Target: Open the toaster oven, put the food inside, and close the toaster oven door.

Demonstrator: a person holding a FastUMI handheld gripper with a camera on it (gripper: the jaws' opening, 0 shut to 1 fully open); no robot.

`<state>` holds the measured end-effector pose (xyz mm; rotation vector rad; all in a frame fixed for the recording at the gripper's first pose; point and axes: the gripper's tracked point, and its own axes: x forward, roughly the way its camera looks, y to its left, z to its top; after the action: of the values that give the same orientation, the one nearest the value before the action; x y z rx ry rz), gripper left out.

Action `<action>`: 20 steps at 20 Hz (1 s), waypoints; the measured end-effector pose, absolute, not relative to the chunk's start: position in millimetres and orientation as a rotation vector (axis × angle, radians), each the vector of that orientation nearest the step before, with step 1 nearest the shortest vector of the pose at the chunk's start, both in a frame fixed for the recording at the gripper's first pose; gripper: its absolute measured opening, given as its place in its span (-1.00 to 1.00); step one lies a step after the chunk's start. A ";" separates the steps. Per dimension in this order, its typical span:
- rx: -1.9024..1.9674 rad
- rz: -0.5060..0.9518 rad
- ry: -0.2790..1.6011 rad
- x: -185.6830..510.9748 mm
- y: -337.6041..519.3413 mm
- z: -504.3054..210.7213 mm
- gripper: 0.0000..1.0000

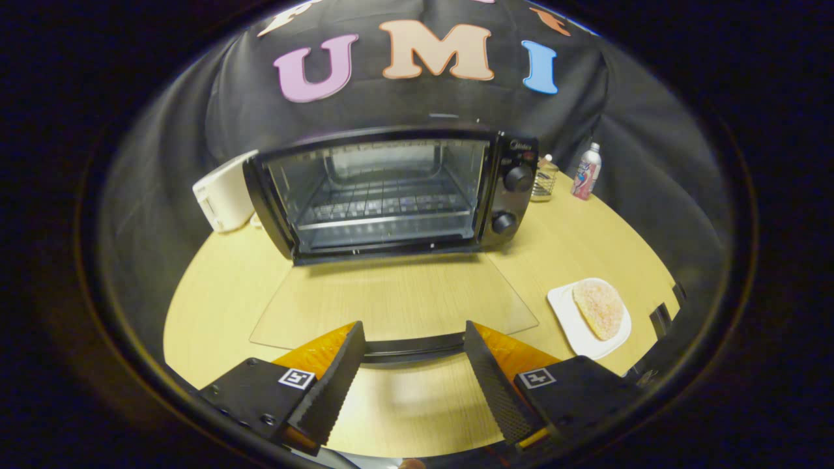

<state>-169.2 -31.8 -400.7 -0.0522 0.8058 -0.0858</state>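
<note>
Low in the frame, the gripper is wide open and holds nothing, with the door handle between its fingers. The glass door lies flat; a careless swing could bump it. The food waits on its plate at right, and the toaster oven stands open at center

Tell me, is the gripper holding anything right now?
No. The gripper is open and holds nothing. The handle of the toaster oven's lowered glass door lies between its fingers, but they do not press on it.

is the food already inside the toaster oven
No, the food lies on the white plate beside the open glass door; the hand-held gripper is open and empty.
</note>
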 end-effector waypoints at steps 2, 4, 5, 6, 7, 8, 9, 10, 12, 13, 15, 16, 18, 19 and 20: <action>-0.038 -0.060 0.817 -167.4 -23.9 -418.9 0.95; -0.031 -0.051 0.799 -152.4 -22.3 -415.6 0.94; -0.030 -0.051 0.805 -148.8 -22.7 -416.8 0.93; -0.028 -0.052 0.807 -145.4 -23.9 -419.8 0.93; -0.029 -0.051 0.807 -142.1 -24.9 -418.1 0.93; -0.027 -0.045 0.802 -139.6 -25.9 -414.7 0.93; -0.024 -0.037 0.794 -136.4 -26.6 -410.2 0.93; -0.024 -0.031 0.783 -134.5 -28.4 -404.6 0.92; -0.030 -0.039 0.735 -123.9 -41.0 -385.8 0.92; -0.031 -0.054 0.710 -118.9 -49.3 -375.3 0.92; -0.039 -0.102 0.666 -110.3 -72.9 -354.2 0.91; -0.053 -0.136 0.649 -108.0 -90.8 -344.8 0.92; -0.086 -0.215 0.635 -108.2 -130.8 -330.4 0.92; -0.103 -0.250 0.641 -109.4 -149.0 -328.1 0.93; -0.121 -0.285 0.648 -110.8 -166.9 -326.8 0.93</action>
<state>-110.8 -166.9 -326.8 -0.1208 0.6479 -0.2849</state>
